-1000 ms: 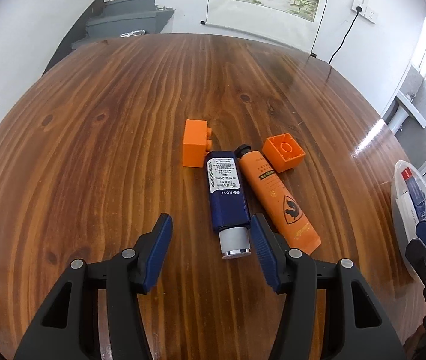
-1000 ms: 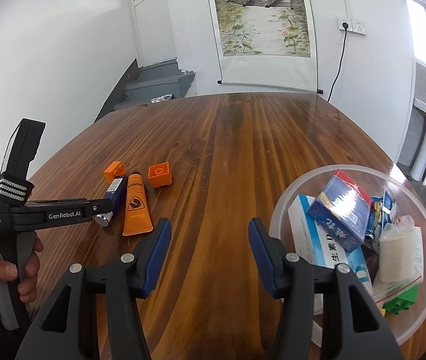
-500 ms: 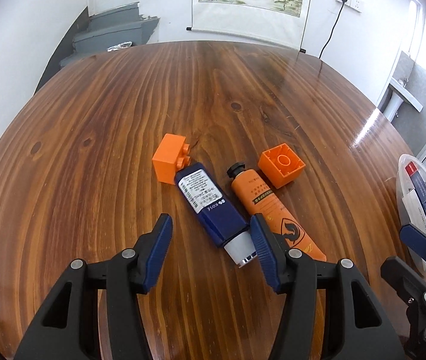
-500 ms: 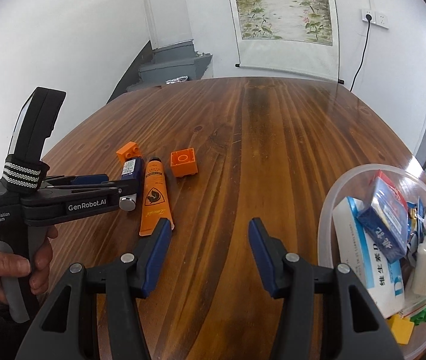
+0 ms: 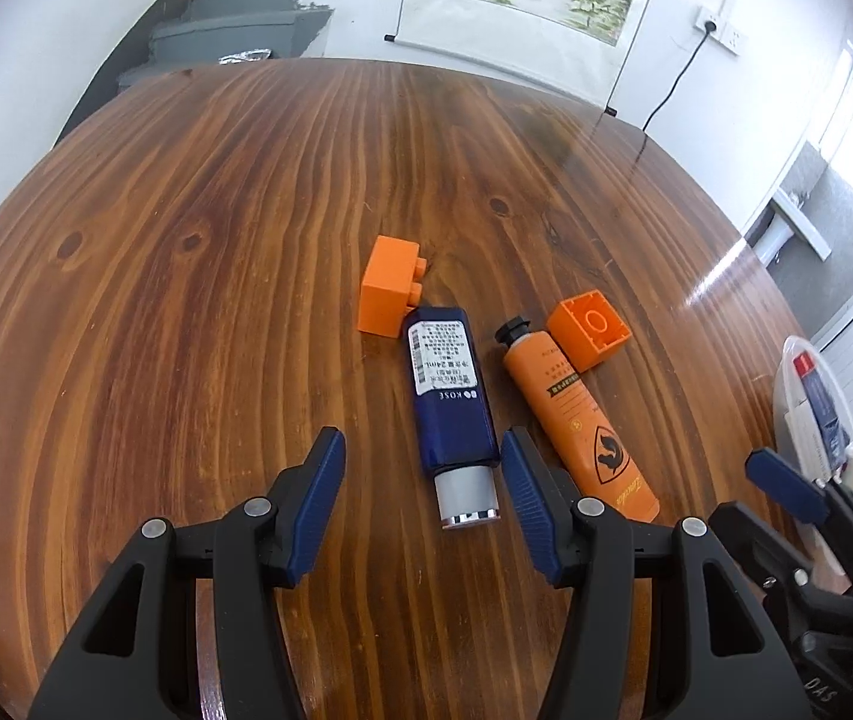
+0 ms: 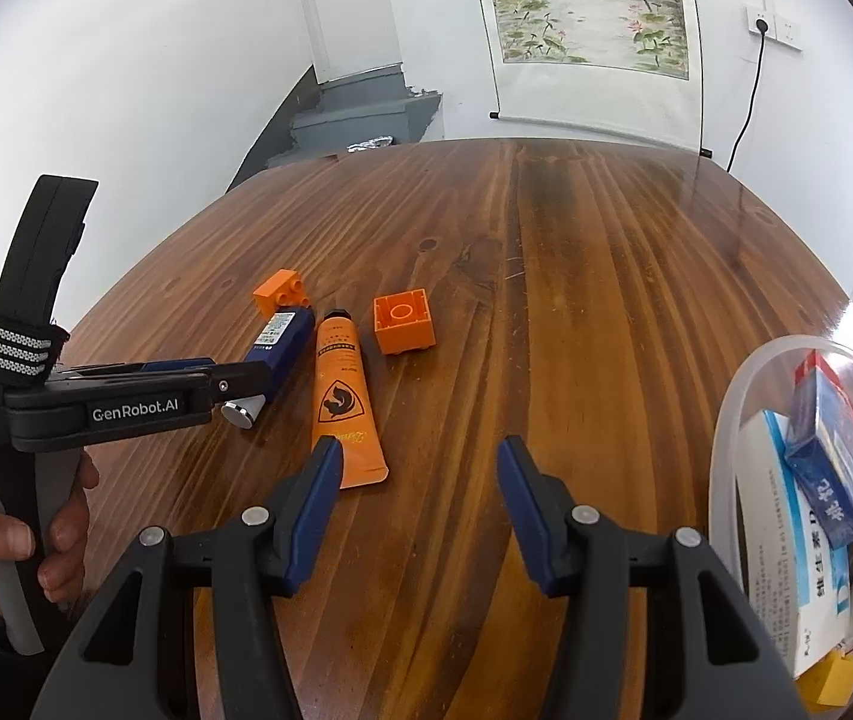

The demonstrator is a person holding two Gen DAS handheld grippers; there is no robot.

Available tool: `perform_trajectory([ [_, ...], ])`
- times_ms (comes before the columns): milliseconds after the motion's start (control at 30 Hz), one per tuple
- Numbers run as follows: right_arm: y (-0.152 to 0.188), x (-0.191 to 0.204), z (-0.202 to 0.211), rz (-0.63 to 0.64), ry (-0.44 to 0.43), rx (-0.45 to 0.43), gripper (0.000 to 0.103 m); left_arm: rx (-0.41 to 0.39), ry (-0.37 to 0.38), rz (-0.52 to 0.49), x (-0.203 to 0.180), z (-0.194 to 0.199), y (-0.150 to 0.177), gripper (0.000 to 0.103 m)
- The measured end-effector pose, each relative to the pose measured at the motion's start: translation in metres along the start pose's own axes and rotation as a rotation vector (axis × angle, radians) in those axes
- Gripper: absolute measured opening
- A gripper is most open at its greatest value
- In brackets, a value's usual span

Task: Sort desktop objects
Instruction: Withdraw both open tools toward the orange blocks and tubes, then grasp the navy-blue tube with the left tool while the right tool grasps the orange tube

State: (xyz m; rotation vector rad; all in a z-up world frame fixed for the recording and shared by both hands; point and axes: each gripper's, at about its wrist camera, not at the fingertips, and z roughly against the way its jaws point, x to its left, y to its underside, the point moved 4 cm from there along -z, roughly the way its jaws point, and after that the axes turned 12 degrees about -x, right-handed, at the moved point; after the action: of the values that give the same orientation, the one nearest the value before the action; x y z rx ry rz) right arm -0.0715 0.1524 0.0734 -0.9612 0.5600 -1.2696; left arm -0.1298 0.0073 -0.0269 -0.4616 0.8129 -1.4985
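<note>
A dark blue tube with a silver cap (image 5: 449, 396) lies on the wooden table (image 5: 186, 300), an orange tube (image 5: 576, 414) to its right. An orange brick (image 5: 389, 285) lies at the blue tube's far end and a second orange brick (image 5: 588, 329) by the orange tube's black cap. My left gripper (image 5: 423, 480) is open, its fingers on either side of the blue tube's cap end, apart from it. My right gripper (image 6: 420, 480) is open and empty, its left fingertip just right of the orange tube's (image 6: 342, 402) flat end. The blue tube (image 6: 279, 348) shows beyond the left gripper's body.
A clear plastic bowl (image 6: 726, 420) at the table's right holds boxes, packets and small bricks; it also shows in the left wrist view (image 5: 786, 372). The hand on the left gripper's handle (image 6: 36, 516) is at the left. Grey steps stand beyond the table.
The left gripper has turned and shifted so the blue tube's cap end now lies between its open fingers. The right gripper has moved left and forward, closer to the orange tube.
</note>
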Motion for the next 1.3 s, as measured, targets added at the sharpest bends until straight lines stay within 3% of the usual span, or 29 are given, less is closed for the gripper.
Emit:
perform_trajectory([
  [400, 0.000, 0.005, -0.011, 0.000, -0.010, 0.016, 0.058, -0.035, -0.039, -0.062, -0.014, -0.009, -0.007, 0.058],
  [467, -0.001, 0.006, -0.013, 0.000, -0.012, 0.017, 0.058, -0.034, -0.044, -0.064, -0.009, -0.013, -0.006, 0.053],
  [533, -0.002, 0.007, -0.016, -0.003, -0.015, 0.020, 0.058, -0.020, -0.024, -0.056, -0.010, -0.015, -0.009, 0.039],
  [600, -0.002, 0.008, -0.019, -0.005, -0.022, 0.024, 0.058, -0.018, -0.022, -0.060, -0.010, -0.016, -0.010, 0.032],
  [1133, -0.009, 0.034, -0.060, 0.063, -0.060, 0.063, 0.058, -0.043, -0.053, -0.033, 0.008, 0.017, -0.002, 0.032],
  [1300, -0.008, 0.044, -0.075, 0.076, -0.070, 0.089, 0.053, -0.070, -0.065, -0.015, 0.014, 0.025, -0.007, 0.032],
])
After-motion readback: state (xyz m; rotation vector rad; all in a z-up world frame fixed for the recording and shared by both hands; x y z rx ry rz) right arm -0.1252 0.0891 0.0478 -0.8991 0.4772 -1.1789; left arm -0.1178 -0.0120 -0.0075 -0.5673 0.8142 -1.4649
